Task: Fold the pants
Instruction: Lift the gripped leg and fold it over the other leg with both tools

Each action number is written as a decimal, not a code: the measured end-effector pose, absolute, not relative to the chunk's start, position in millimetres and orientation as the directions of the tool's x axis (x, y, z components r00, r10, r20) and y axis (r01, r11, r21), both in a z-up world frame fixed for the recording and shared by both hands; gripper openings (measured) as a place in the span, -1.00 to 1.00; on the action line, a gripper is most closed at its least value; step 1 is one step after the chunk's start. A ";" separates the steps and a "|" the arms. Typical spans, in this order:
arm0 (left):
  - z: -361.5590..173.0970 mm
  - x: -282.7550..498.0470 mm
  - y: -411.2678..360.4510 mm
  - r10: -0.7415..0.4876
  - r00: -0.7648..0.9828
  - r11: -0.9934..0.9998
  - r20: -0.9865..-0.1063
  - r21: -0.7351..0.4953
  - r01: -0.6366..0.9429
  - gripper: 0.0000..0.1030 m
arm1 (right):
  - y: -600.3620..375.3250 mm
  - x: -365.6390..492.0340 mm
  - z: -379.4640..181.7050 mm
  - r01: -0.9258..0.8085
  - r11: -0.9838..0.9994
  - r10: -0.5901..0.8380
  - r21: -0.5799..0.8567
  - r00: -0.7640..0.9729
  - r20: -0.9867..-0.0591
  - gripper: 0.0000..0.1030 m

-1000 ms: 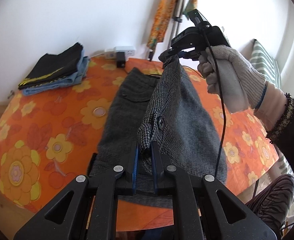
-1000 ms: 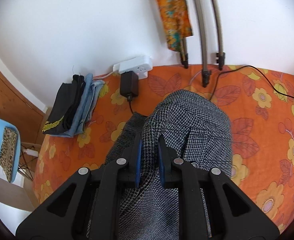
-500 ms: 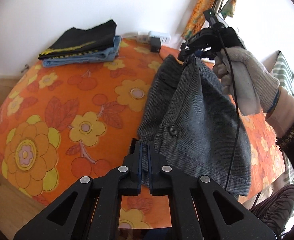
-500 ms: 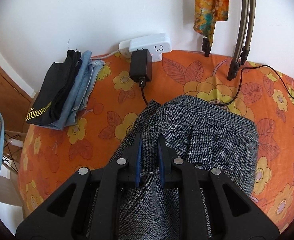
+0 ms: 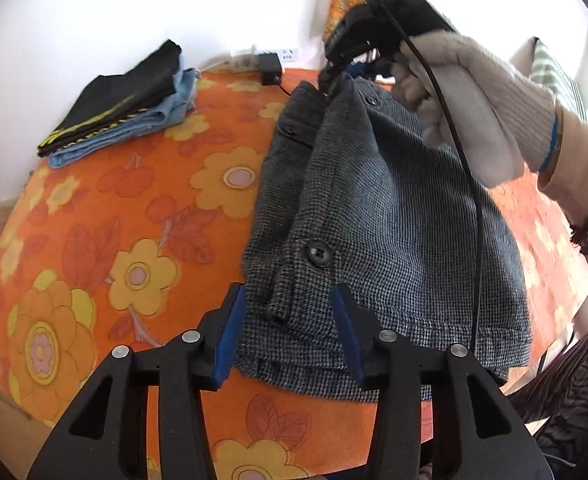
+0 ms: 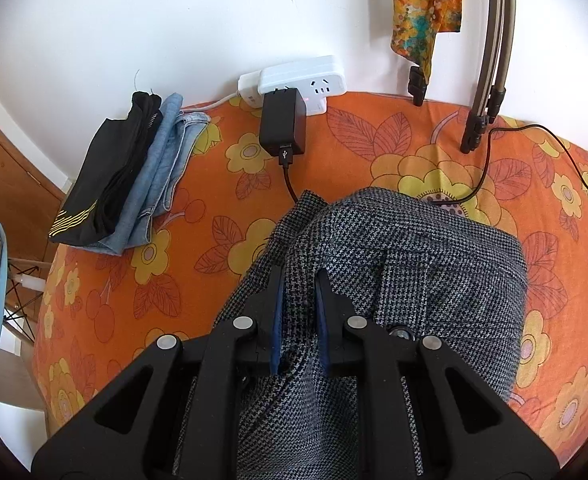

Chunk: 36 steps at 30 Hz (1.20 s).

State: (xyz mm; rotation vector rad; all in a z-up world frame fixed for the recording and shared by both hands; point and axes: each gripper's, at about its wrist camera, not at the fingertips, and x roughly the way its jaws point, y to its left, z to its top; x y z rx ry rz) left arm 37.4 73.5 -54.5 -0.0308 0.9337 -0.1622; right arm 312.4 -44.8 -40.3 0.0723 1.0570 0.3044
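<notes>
Since the earlier frames both hands have come down toward the tabletop [image 5: 106,216], and the left gripper [image 5: 290,300] has just been opening: its blue-padded fingers [image 5: 230,328] now stand spread to either side of the near corner of the pants [image 5: 394,220], no longer pressing it, though the cloth lies between them. These grey houndstooth pants lie folded over on the orange flowered cloth that covers the tabletop, the near hem resting flat and a dark button [image 5: 318,254] showing just beyond the left fingers. At the far end the right gripper [image 6: 298,280], held by a hand in a white knit glove [image 5: 466,96], pinches the waistband edge, its fingers pressed close on the fabric and holding that corner slightly raised. A black cable [image 5: 462,152] hangs from the right gripper across the pants. Well apart, near the wall, sits a stack of folded clothes [image 6: 126,184], black on top of light blue denim, beside a white power strip [image 6: 302,80] with a black adapter [image 6: 284,122] plugged in.
</notes>
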 end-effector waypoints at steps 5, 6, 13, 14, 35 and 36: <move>-60.3 41.7 68.9 -0.127 0.585 0.989 -0.801 -0.059 0.133 -0.16 | -44.2 312.6 -40.7 -0.213 0.955 0.283 0.206 0.451 -0.846 -0.72; -60.4 41.4 67.2 -0.122 0.588 0.989 -0.799 -0.050 0.137 -0.16 | -44.2 312.7 -40.5 -0.212 0.955 0.284 0.207 0.451 -0.846 -0.72; -64.9 38.4 58.5 -0.122 0.588 0.987 -0.799 -0.033 0.160 -0.72 | -45.5 312.0 -38.1 -0.210 0.955 0.285 0.210 0.452 -0.845 -0.72; -64.2 38.6 59.7 -0.127 0.590 0.987 -0.798 -0.042 0.156 -0.74 | -45.7 311.5 -37.7 -0.210 0.955 0.284 0.209 0.453 -0.845 -0.72; -39.3 25.8 89.1 -0.206 0.626 0.978 -0.752 -0.178 0.109 -0.83 | -35.3 300.6 -16.5 -0.227 0.957 0.272 0.179 0.491 -0.828 -0.72; -39.3 25.3 90.9 -0.203 0.627 0.979 -0.752 -0.178 0.104 -0.83 | -31.3 301.4 -19.1 -0.227 0.958 0.268 0.177 0.486 -0.832 -0.72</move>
